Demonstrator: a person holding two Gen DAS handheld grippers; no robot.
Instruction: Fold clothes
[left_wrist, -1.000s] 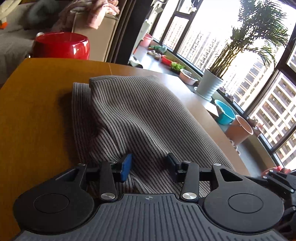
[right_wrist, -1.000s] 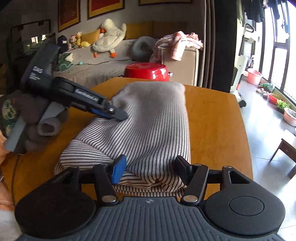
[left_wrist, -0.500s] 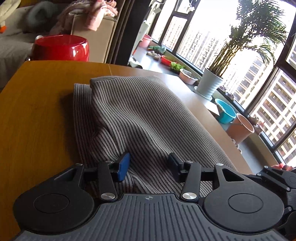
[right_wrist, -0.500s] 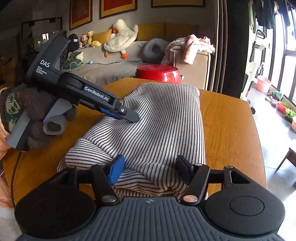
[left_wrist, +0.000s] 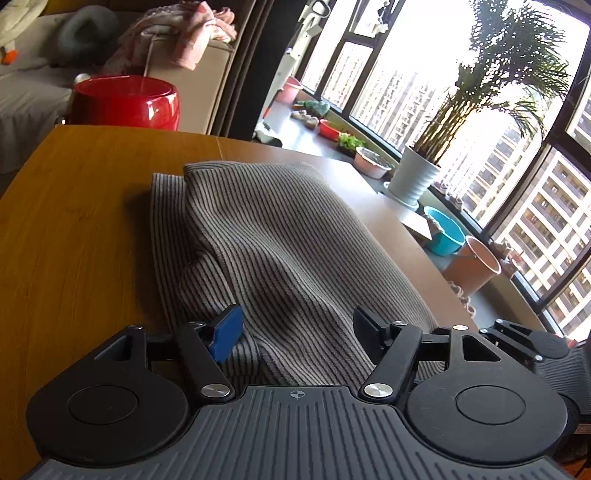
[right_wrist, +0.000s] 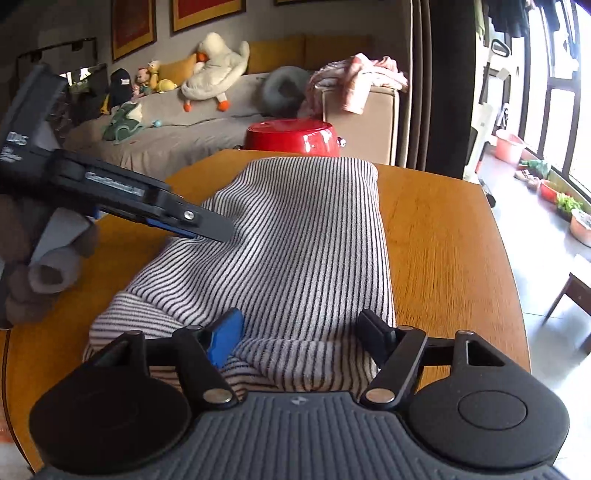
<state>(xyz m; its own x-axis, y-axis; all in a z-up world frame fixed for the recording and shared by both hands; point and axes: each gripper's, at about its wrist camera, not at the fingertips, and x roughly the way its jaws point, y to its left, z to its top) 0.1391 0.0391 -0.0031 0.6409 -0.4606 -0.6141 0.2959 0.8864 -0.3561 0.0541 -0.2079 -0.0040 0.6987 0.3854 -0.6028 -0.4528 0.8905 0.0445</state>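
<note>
With both the left gripper (left_wrist: 295, 328) and right gripper (right_wrist: 299, 332) fingers spread wide and gripping nothing, the striped garment (right_wrist: 303, 251) at 12 o'clock on the desk (right_wrist: 443, 236) risks slumping out of its fold.

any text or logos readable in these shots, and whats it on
"DAS": blurred white letters, just about readable, on the body of the left hand-held gripper, seen in the right wrist view.
Small white lines under it: too small and blurred to read.
White lettering along that gripper's arm: blurred, unreadable.
Crosshair mark, not text, on the grey base of the right hand-held gripper and in the left wrist view too.
Striped garment, red pot: no text visible.
</note>
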